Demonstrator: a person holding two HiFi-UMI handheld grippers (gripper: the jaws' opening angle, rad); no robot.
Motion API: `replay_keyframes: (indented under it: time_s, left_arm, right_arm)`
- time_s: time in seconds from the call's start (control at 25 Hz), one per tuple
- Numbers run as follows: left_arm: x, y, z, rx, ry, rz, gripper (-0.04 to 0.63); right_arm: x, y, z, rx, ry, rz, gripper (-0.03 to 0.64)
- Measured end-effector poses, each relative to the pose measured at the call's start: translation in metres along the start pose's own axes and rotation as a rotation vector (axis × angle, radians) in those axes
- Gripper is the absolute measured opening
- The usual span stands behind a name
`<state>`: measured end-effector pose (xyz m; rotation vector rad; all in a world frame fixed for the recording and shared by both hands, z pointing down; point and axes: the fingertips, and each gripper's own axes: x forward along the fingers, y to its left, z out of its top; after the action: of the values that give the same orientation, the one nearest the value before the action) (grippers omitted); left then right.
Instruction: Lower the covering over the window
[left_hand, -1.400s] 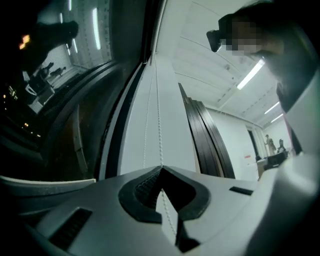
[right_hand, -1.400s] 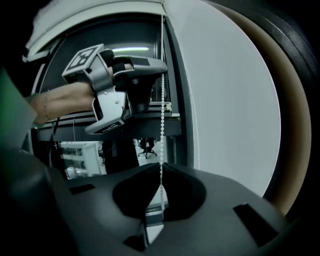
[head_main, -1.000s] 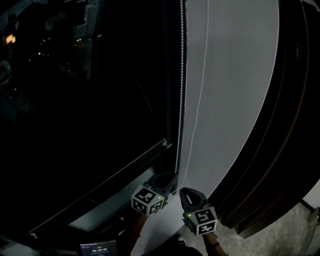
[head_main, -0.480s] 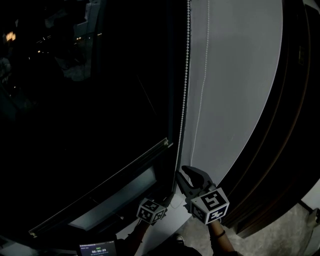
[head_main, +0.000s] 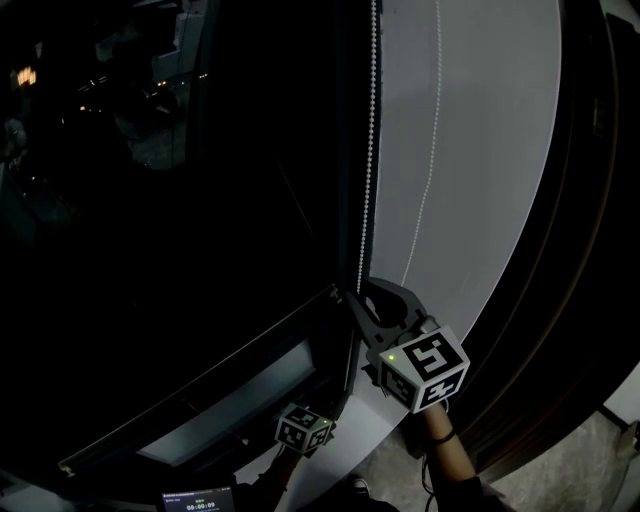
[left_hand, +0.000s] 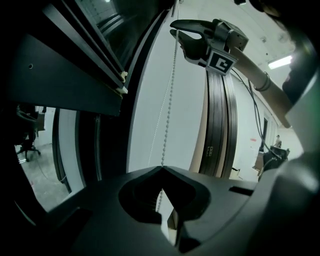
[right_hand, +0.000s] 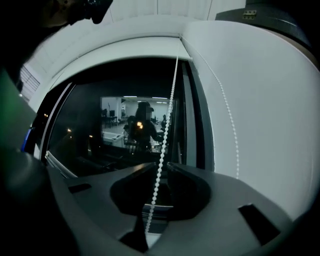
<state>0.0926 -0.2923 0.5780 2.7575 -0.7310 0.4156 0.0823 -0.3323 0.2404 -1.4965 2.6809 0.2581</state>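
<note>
Swapping grips on chain (head_main: 368, 150) at right edge of dark window (head_main: 180, 220).
Pinching chain low with left gripper (left_hand: 162, 170); poised higher with right gripper (right_hand: 160, 167), jaws just opened, narrowly apart around chain, not pressing. Could slip off beads if closed off-line, or snag far strand (head_main: 430, 150).

The bead chain (head_main: 370, 150) leaves the top edge; the screen (head_main: 197, 498) is cropped below, its print unreadable.
</note>
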Motion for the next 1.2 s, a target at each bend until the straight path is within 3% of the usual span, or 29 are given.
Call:
replay_keyframes:
  time_s: [0.12, 0.24, 0.32, 0.44, 0.56, 0.64, 0.8, 0.92, 1.08, 1.2]
  left_arm:
    - [0.000, 0.001, 0.000, -0.009, -0.006, 0.005, 0.000]
    - [0.000, 0.000, 0.000, -0.026, -0.016, -0.004, 0.000]
    - [-0.003, -0.005, -0.003, -0.008, 0.001, -0.019, 0.002]
    - [-0.013, -0.016, -0.004, -0.014, -0.009, -0.033, 0.002]
    - [-0.021, -0.015, 0.005, -0.081, -0.111, -0.028, 0.003]
    - [-0.027, -0.009, 0.017, -0.081, -0.186, -0.022, 0.003]
    - [-0.053, -0.007, 0.085, -0.035, -0.363, -0.013, 0.002]
    - [-0.076, -0.015, 0.149, 0.012, -0.466, -0.011, 0.002]
    - [-0.083, -0.029, 0.212, 0.119, -0.545, -0.061, 0.008]
    - [-0.081, -0.041, 0.248, 0.196, -0.581, -0.102, 0.051]
  right_arm:
    - [0.001, -0.001, 0.002, 0.013, -0.019, -0.010, 0.025]
    - [-0.006, -0.005, 0.000, 0.092, -0.071, -0.026, 0.021]
    - [-0.009, -0.006, -0.007, 0.091, -0.067, -0.043, 0.020]
    - [-0.012, -0.007, -0.046, 0.074, 0.015, -0.078, 0.020]
    - [-0.018, -0.009, -0.104, 0.125, 0.115, -0.103, 0.020]
    - [-0.024, -0.007, -0.145, 0.151, 0.187, -0.116, 0.020]
    - [-0.038, 0.003, -0.221, 0.206, 0.321, -0.125, 0.020]
    - [-0.047, 0.008, -0.254, 0.239, 0.373, -0.139, 0.020]
    - [-0.049, 0.014, -0.262, 0.259, 0.388, -0.116, 0.020]
    - [-0.047, 0.018, -0.258, 0.262, 0.384, -0.106, 0.020]
